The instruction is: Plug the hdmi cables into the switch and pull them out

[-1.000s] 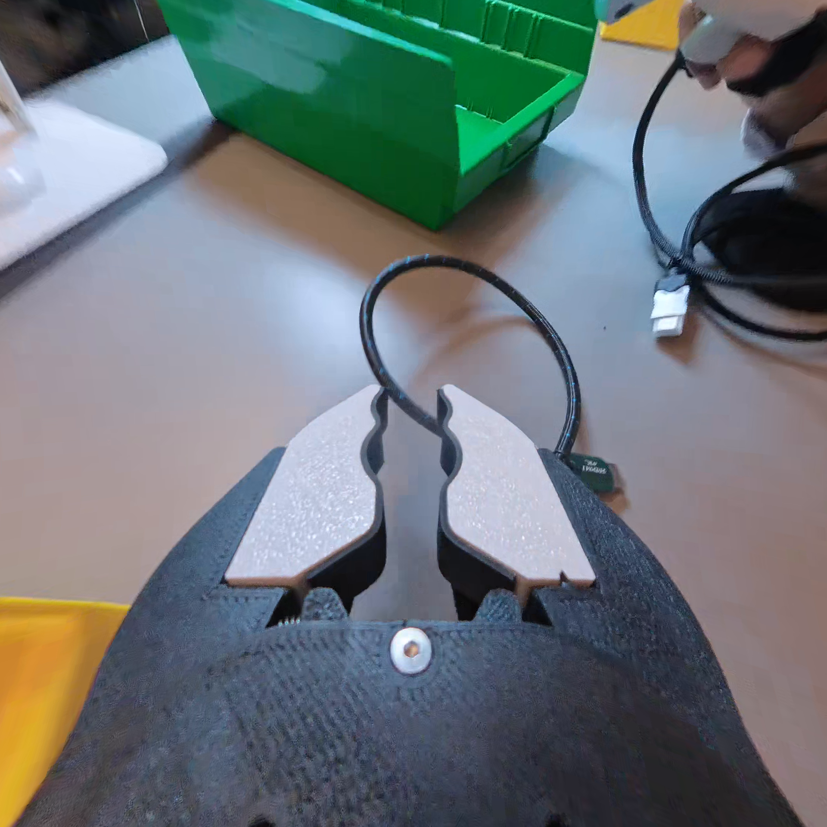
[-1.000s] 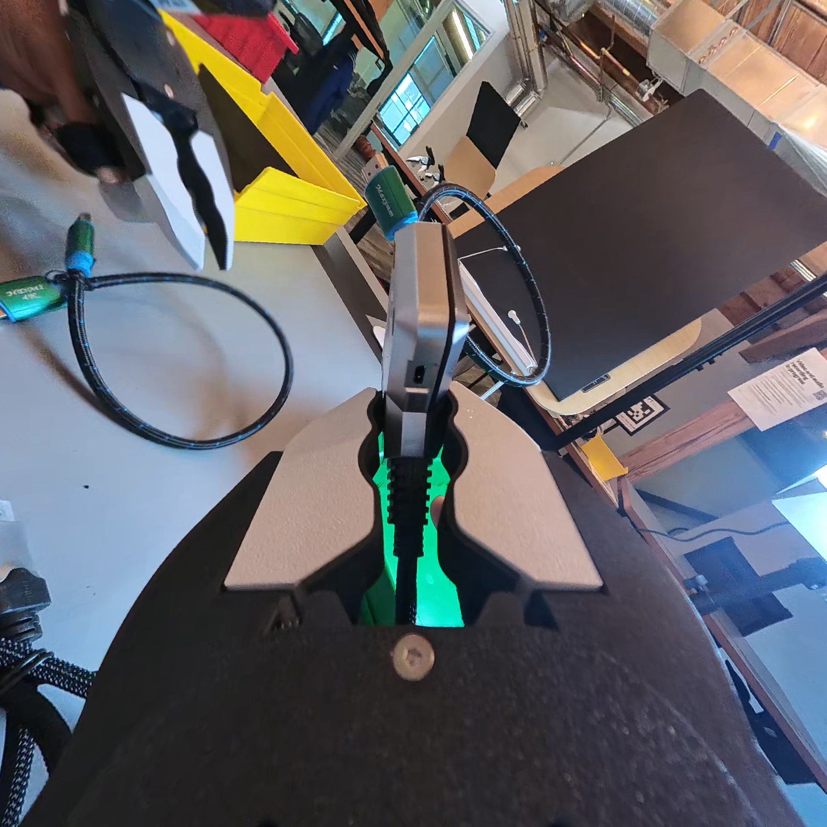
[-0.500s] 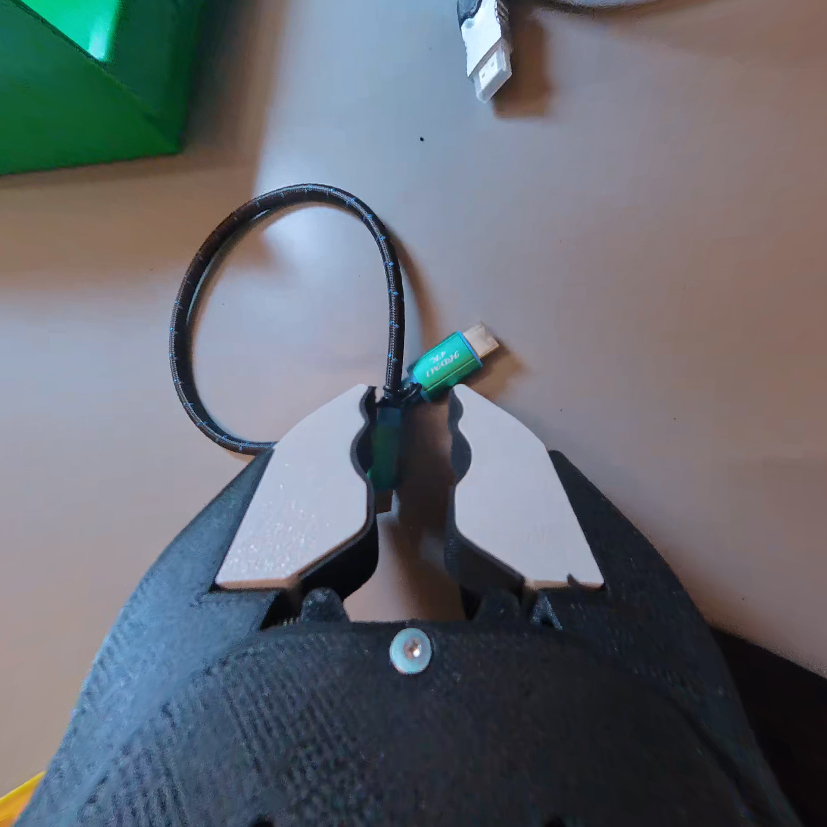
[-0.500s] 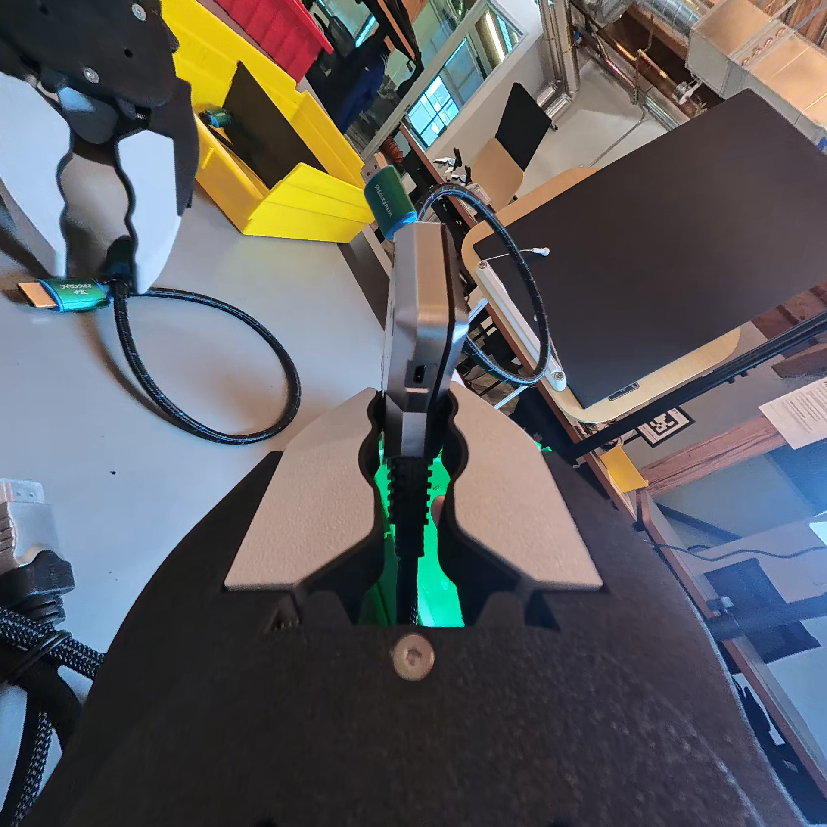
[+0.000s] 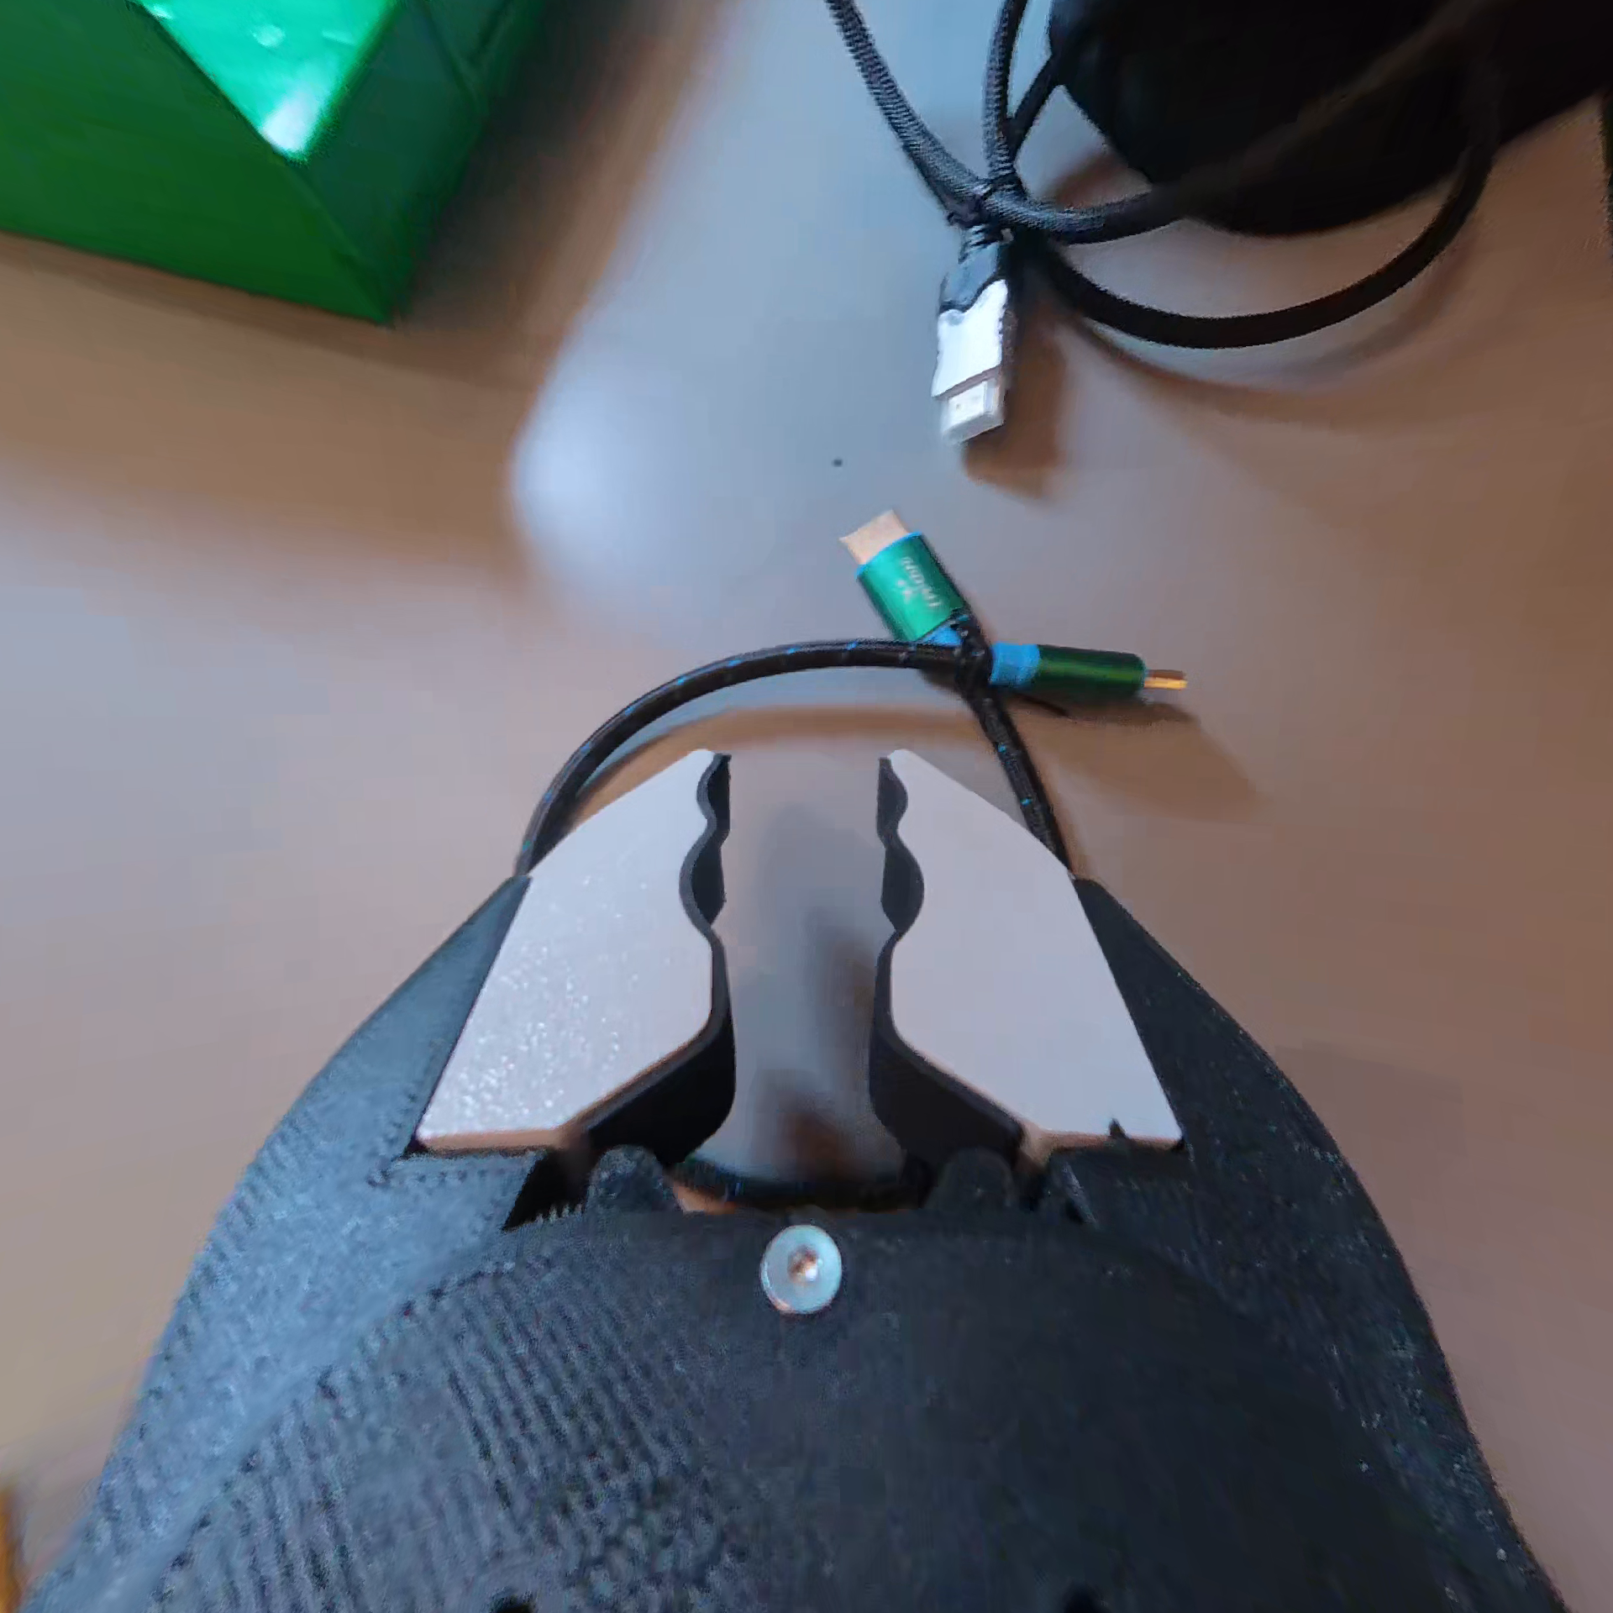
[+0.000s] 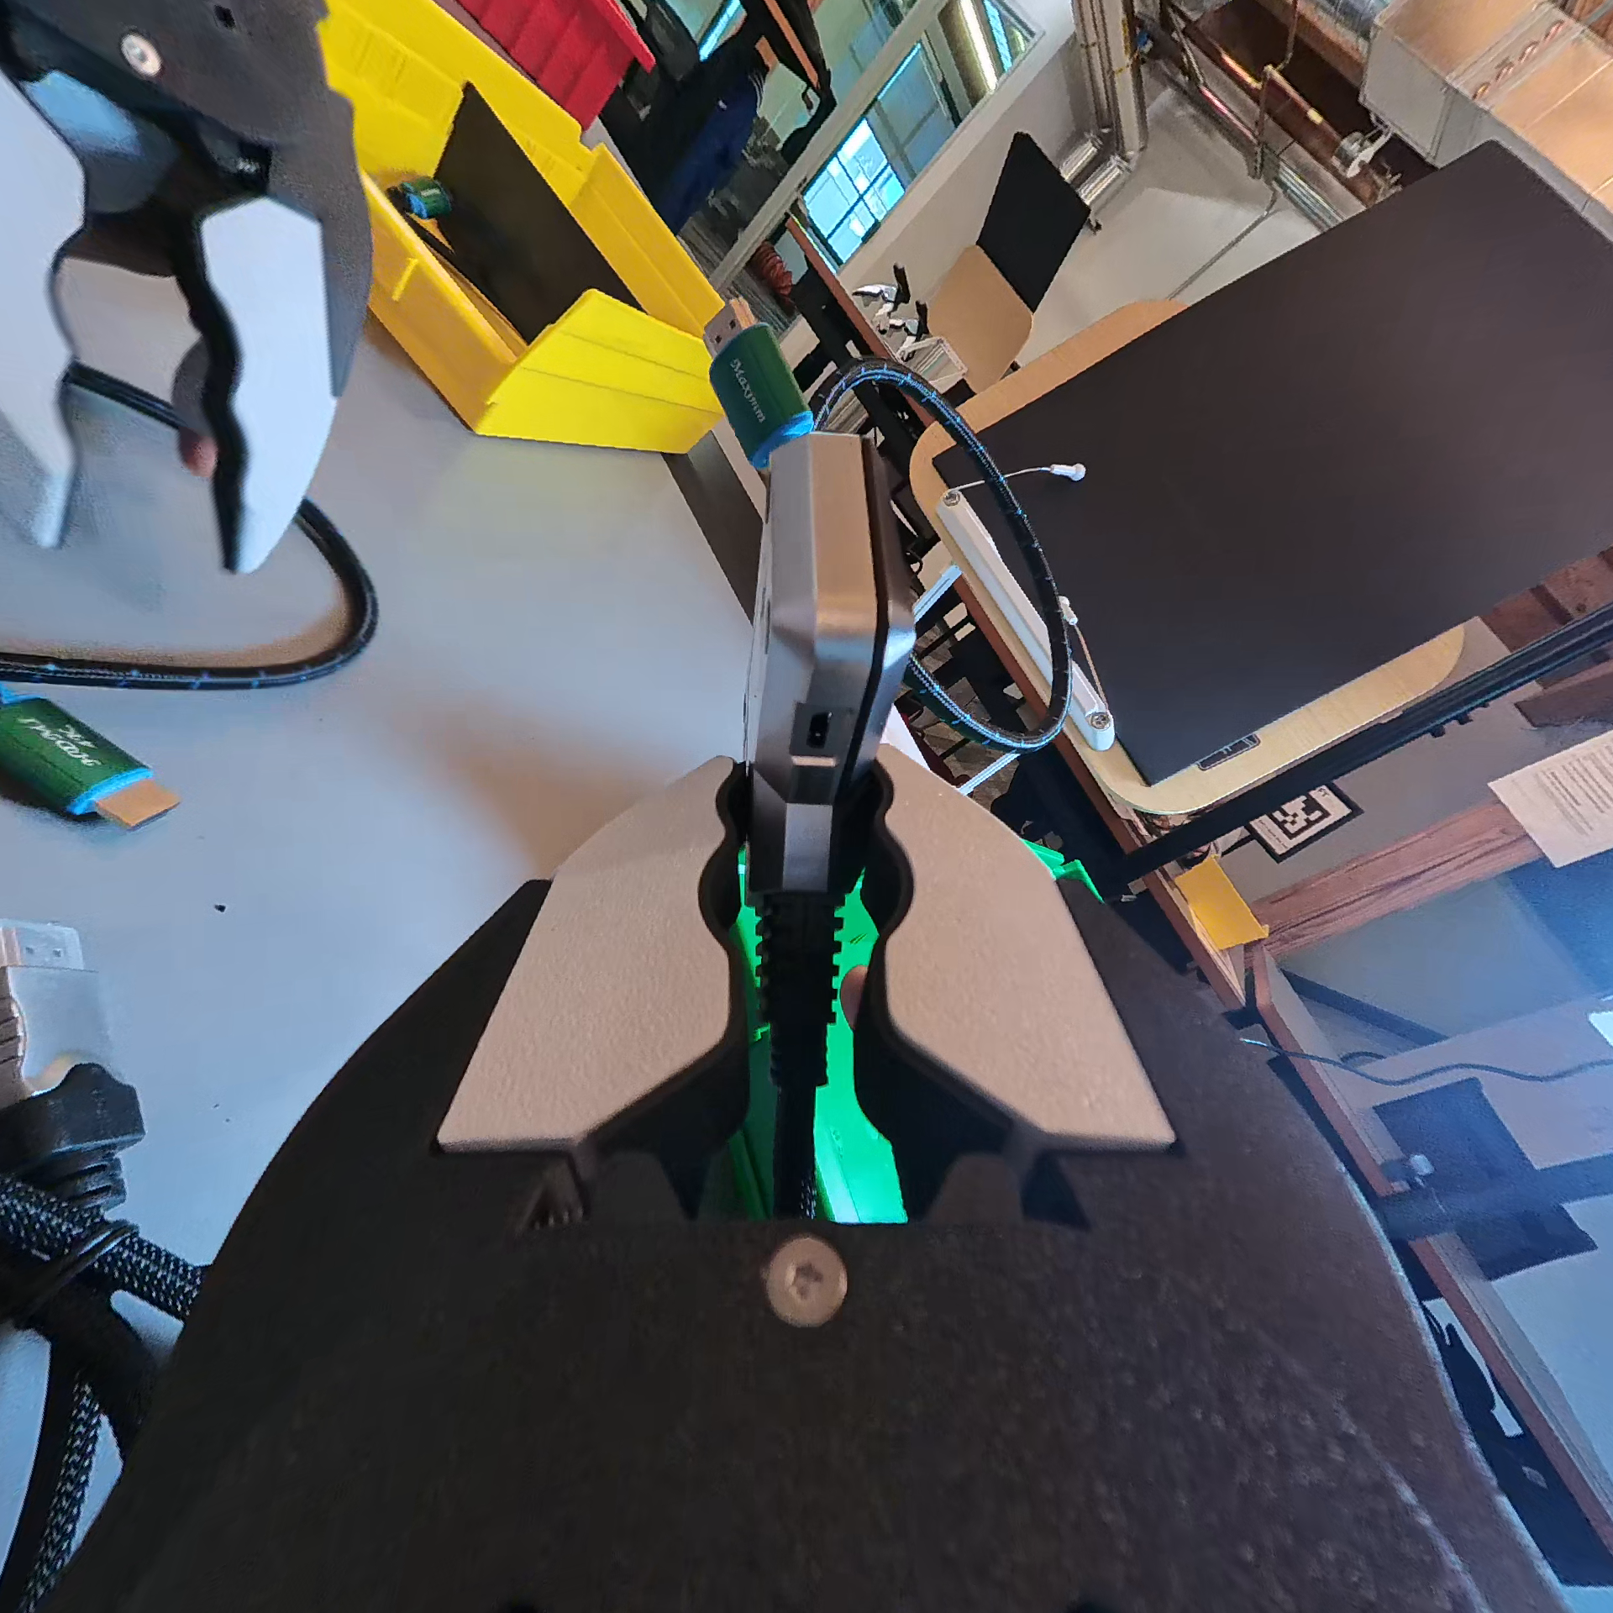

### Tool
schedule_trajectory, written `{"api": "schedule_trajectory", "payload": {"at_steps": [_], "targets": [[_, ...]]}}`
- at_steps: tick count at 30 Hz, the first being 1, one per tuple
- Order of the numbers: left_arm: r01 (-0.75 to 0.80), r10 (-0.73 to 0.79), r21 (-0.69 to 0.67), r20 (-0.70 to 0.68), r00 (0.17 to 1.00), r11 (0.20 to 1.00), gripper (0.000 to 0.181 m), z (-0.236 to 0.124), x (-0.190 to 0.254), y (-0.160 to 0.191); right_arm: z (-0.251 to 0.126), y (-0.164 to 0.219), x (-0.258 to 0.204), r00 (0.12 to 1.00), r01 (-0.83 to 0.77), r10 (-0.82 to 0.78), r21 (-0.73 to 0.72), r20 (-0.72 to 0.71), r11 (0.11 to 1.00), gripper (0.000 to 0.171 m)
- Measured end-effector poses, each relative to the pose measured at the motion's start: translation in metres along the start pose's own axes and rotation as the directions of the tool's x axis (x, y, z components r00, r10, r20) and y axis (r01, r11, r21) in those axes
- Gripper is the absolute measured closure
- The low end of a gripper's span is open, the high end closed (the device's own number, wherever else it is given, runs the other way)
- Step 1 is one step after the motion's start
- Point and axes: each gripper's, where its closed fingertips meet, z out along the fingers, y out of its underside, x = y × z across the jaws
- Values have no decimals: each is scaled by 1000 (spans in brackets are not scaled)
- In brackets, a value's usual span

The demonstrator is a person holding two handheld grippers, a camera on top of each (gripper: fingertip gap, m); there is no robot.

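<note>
Black braided cable [image 5: 698,689] loops partly hidden beneath the left tool [image 5: 799,768].

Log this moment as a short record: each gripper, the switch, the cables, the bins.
left gripper: open, empty, above short cable's loop
right gripper: shut on switch
switch: grey, held on edge, green plug at its far end
short cable: braided, on table, both green plugs free
white plug: on table, unplugged, black cable
green bin: far left in left wrist view
yellow bin: on table past left gripper
</note>
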Motion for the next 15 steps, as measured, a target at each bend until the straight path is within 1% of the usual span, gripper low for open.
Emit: {"api": "schedule_trajectory", "payload": {"at_steps": [2,4,6,9,13,15], "targets": [[12,-13,-9,-55,998,1000,147,9,16,-3,0,0,0,1000,1,-1,-3,-1,1000,148],[48,-47,6,-74,996,999,149,13,27,-14,0,1,0,1000,0,0,-5,0,1000,147],[95,-95,0,-39,995,995,153,16,30,-21,1,2,-1,1000,0,0,-8,1,1000,147],[123,-125,-49,-37,992,991,142,27,40,-19,3,5,-3,1000,4,-4,-18,10,1000,147],[75,-74,-73,20,997,995,145,27,33,-16,3,5,-4,1000,13,-13,-23,9,1000,148],[64,-55,-101,95,994,993,155,19,15,-8,2,3,-2,1000,10,-10,-17,5,1000,148]]}}
